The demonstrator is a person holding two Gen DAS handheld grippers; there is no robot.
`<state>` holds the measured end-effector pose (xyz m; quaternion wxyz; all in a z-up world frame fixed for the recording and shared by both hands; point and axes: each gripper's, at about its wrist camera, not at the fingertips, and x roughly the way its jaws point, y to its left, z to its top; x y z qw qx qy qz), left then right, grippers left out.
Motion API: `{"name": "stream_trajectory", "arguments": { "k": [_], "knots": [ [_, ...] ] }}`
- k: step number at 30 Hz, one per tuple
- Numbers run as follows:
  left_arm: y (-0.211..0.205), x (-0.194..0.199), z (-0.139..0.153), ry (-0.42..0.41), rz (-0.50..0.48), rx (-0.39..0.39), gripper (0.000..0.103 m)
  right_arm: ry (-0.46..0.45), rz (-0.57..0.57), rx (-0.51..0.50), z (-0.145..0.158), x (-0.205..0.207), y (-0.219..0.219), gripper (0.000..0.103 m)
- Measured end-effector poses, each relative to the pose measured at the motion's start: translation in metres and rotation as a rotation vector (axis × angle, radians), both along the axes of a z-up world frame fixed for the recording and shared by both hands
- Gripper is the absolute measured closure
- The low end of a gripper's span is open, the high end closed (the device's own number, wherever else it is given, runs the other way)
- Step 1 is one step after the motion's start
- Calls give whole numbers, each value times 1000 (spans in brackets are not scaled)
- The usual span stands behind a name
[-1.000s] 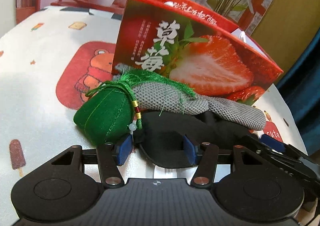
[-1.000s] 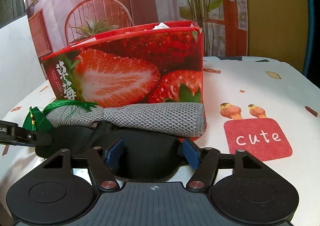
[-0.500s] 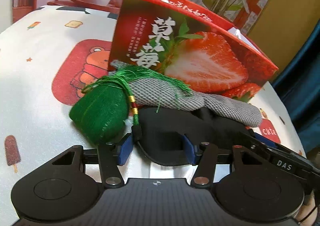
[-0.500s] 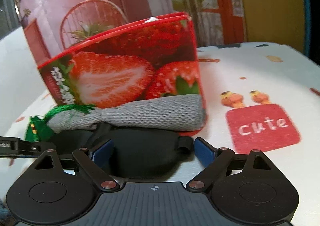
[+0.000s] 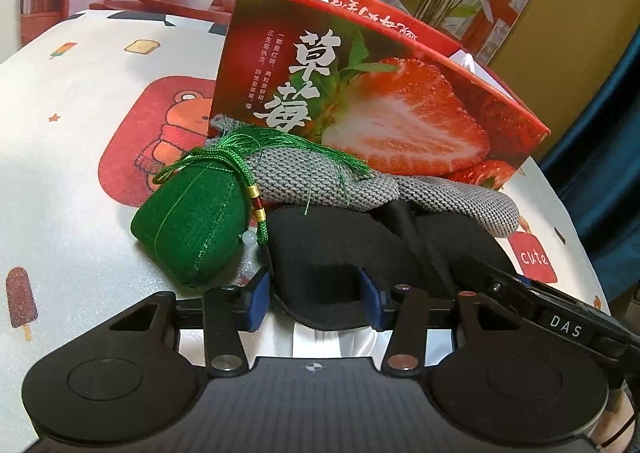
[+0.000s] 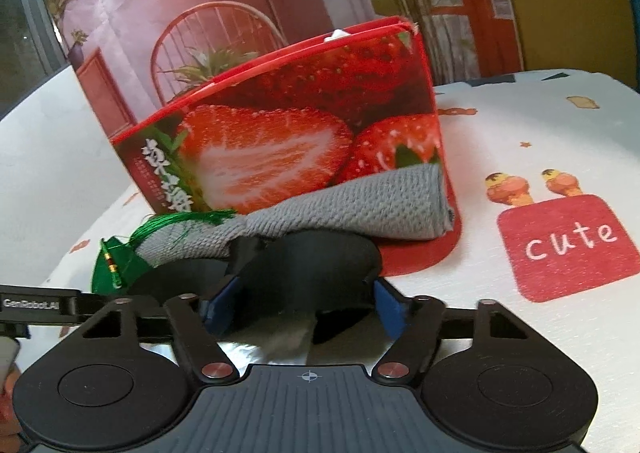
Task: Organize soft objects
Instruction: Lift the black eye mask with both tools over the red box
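Observation:
A black eye mask [image 5: 332, 253] lies on the table in front of a red strawberry box [image 5: 360, 109]. A grey knitted cloth [image 5: 320, 181] lies between them. A green pouch [image 5: 192, 225] with a tassel sits at the mask's left end. My left gripper [image 5: 314, 295] has its blue pads on either side of the mask's left lobe, jaws closed on it. My right gripper [image 6: 300, 303] is open around the mask's right lobe [image 6: 304, 273]. The grey cloth [image 6: 352, 209], the pouch [image 6: 116, 265] and the box [image 6: 288, 145] also show in the right wrist view.
The table has a white cloth with cartoon prints, a bear patch [image 5: 160, 145] at left and a red "cute" patch [image 6: 568, 245] at right. The right gripper's body [image 5: 560, 317] shows at the right in the left wrist view. A printed backdrop stands behind the table.
My right gripper opened its jaws wider and lifted a little, showing more of the box. My left gripper kept its hold on the mask's left lobe and drifted slightly.

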<state>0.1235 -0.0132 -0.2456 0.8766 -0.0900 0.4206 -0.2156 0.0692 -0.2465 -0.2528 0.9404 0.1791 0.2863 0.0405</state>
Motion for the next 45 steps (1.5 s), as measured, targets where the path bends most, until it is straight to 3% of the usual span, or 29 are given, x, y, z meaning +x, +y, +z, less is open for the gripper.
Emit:
{"name": "stream_trajectory", "arguments": {
  "k": [10,15,23,29,33,45],
  "knots": [
    [2,-3,8,-40,-9,21,74,-19,4,-4,7,-4,0,55],
    [2,-3,8,-45,-11,42,75,-28,-37,30,9,-6,-8,49],
    [2,0,1,-30,-11,51,74,-19,-51,36,4,-4,-11,49],
    [1,-2,6,-39,-13,53,75,-22,-26,21,8,-5,-6,68],
    [1,-8,20,-86,-29,31,78,-50,12,-5,21,-8,1,84],
    [11,-35,80,-289,-29,-18,81,-188,39,-20,74,-30,8,88]
  ]
}}
